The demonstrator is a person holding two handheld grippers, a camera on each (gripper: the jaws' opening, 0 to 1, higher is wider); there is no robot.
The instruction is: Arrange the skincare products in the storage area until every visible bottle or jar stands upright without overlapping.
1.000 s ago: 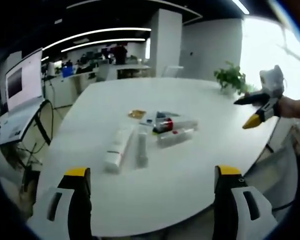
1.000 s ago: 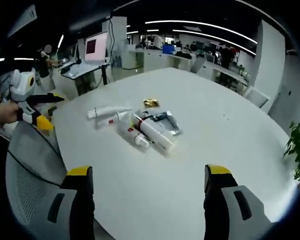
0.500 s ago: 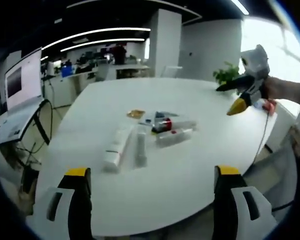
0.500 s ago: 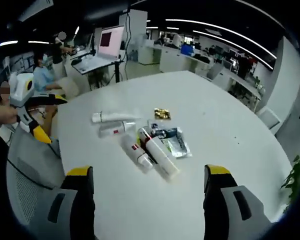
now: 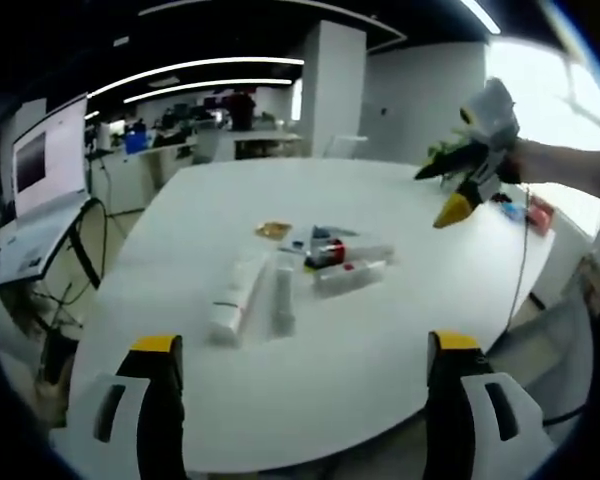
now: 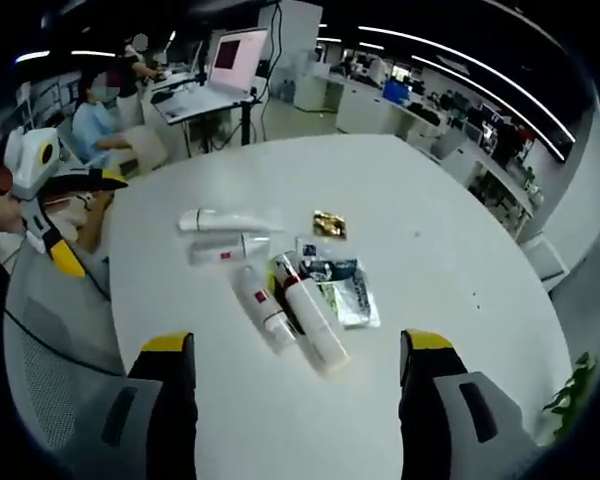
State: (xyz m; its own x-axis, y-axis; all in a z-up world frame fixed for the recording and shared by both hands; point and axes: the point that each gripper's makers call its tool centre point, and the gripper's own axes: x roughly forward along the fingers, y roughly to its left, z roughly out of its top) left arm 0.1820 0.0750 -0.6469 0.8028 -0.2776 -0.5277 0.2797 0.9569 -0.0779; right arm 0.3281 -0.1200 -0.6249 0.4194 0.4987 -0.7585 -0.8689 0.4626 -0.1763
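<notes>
Jaws of left gripper [image 5: 305, 345] and right gripper [image 6: 295, 340] spread apart, empty, poised above the white table [image 6: 450, 250]. Tubes and bottles [image 6: 280, 290] lying flat in a loose, partly overlapping cluster mid-table, well clear of every edge, beside a gold packet [image 6: 328, 224]. Best begun with an outlying tube [image 6: 228, 220]: grasped near one end, tipped upright, set down apart. Ample bare room on all sides; near edge closest.

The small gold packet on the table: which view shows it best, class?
The right gripper view: the gold packet lies in plain sight from above, apart from the tubes. In the left gripper view it is a small, flat, blurred patch.
</notes>
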